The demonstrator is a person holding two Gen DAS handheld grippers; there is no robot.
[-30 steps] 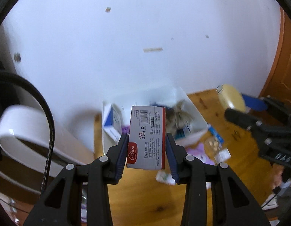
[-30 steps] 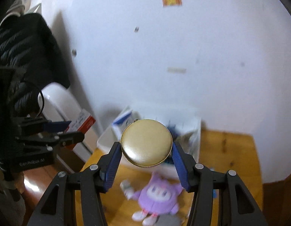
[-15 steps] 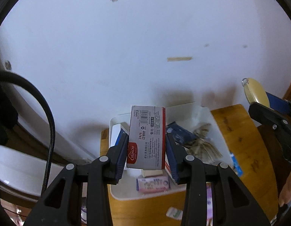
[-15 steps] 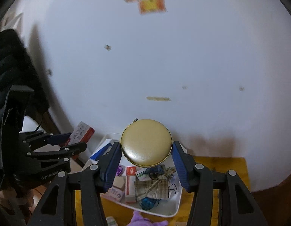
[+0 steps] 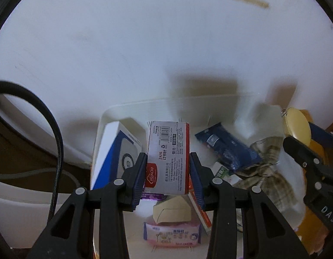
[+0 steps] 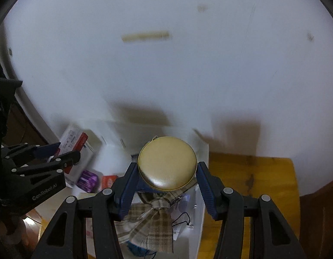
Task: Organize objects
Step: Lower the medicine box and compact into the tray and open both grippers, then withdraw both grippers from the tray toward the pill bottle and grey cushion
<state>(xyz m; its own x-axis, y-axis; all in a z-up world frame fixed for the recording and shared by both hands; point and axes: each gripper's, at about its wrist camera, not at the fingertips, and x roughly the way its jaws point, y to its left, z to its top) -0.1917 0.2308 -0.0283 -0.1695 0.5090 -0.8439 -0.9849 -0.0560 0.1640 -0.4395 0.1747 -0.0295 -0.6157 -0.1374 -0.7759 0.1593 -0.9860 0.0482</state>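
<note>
Left wrist view: the left gripper (image 5: 168,168) is clamped by its ribbed blue pads on a small red-and-white cardboard staple box (image 5: 168,157), held upright above a white plastic bin (image 5: 106,118). Inside the bin lie a white-and-blue carton (image 5: 111,151) leaning against the left wall, a crinkled dark blue foil packet (image 5: 226,146), a plaid fabric pouch (image 5: 265,172), a tan paper piece (image 5: 172,211) and a pink soft tissue pack (image 5: 172,234). At the right edge the right gripper (image 5: 304,138) carries a round gold tin (image 5: 297,125).

Right wrist view: the right gripper (image 6: 167,172) pinches the smooth, matte gold tin (image 6: 167,161) by its rim, flat face toward the camera, over the bin (image 6: 201,194), which sits on a wooden bench (image 6: 252,177). The plaid pouch (image 6: 151,220) lies directly below. At left, the left gripper (image 6: 58,151) reaches in level with the staple box (image 6: 73,138).
</note>
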